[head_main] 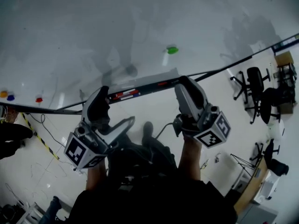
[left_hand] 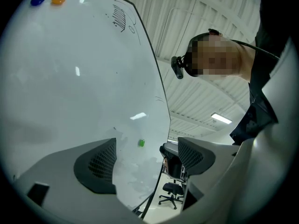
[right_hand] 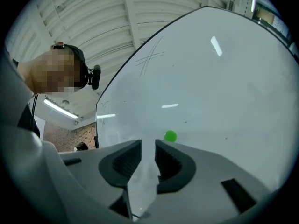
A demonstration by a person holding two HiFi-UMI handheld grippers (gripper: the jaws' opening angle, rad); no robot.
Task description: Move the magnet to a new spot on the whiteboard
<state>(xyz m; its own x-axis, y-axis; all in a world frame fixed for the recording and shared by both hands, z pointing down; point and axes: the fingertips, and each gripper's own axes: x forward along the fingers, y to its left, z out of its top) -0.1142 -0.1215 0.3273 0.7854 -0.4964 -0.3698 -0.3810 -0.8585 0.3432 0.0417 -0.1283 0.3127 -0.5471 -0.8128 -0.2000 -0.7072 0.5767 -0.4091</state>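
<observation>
Hovering near whiteboard, both empty: left gripper jaws wide apart, right gripper jaws nearly together, nothing between. Green magnet sits on board, apart from both. Risk: the narrow right gap could shove the magnet instead of straddling it.

Nothing readable is turning up here — no words, no numbers. The whiteboard is only showing faint scribbles.

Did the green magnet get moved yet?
Can't tell if it was moved. The green magnet sticks to the whiteboard, untouched. Nothing is in hand: left gripper and right gripper are both empty, away from the board. If unmoved, grabbing and moving it remain.
</observation>
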